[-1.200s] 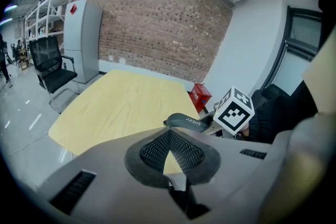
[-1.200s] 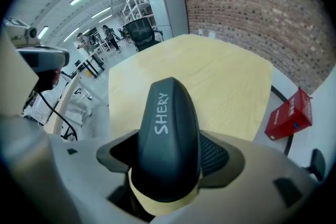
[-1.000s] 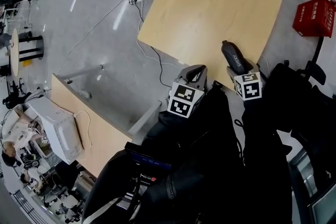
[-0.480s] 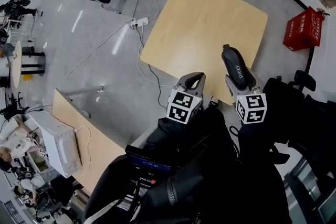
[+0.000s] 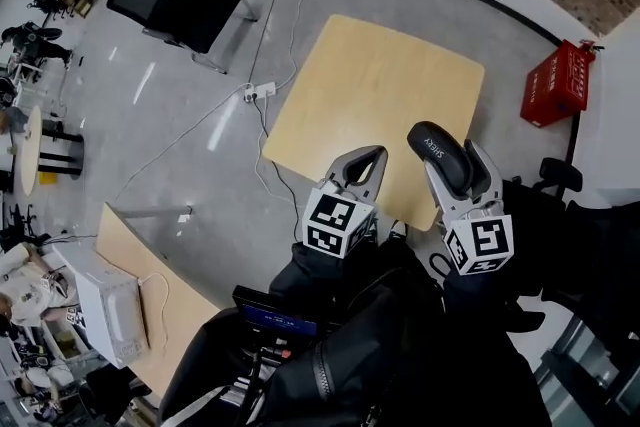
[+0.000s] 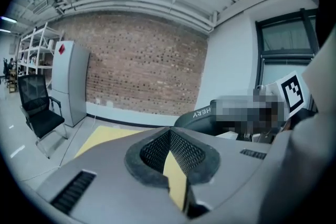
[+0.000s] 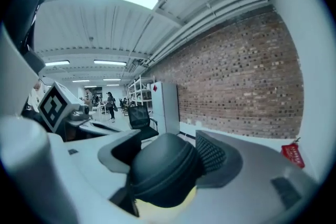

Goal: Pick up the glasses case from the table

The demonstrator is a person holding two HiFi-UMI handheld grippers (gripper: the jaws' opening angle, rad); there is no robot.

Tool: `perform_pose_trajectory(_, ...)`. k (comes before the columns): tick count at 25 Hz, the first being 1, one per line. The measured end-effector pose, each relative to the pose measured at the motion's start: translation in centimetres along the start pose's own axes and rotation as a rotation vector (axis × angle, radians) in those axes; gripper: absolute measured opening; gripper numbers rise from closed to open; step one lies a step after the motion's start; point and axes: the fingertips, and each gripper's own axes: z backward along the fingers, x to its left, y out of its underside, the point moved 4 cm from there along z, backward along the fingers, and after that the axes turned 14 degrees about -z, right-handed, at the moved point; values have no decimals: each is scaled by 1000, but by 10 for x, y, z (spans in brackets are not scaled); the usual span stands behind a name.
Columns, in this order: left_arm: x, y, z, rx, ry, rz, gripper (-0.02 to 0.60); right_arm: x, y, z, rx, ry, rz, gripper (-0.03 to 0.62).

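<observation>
Two grippers are held over the table, one loaded.
The right gripper (image 5: 450,155) is clamped on the dark glasses case (image 5: 436,152), held above the near edge of the wooden table (image 5: 380,85). The left gripper (image 5: 362,160) is closed on nothing. White lettering starting "SHE" is printed on the case, the rest unclear, and its rear end is hidden by the jaws.

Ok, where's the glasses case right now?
Head view, right side: the case is clamped in the right gripper, raised over the near edge of the table, just right of the left gripper.
</observation>
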Motion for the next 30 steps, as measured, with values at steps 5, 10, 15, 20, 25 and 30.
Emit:
perform_pose_trajectory(5,4,-23,2,-39,-13,-31,0,7,-32,12,-102,-5,23,322)
perform_pose_trajectory(10,12,-41,9,-68,-42,-62,0,20,-59,19,-176,-32,56,316)
perform_pose_trajectory(15,15,-57,18,-102,-63,-86,0,28,-80,27,-232,-42,87,314)
perform_pose_trajectory(20,17,-72,26,-134,-74,-107,0,40,-101,34,-283,-56,120,313)
perform_pose_trajectory(25,24,-85,35,-167,-99,-119,0,52,-120,38,-330,-78,147,313)
perform_pose_trajectory(30,30,-94,41,-190,-118,-126,0,59,-130,38,-358,-83,165,313)
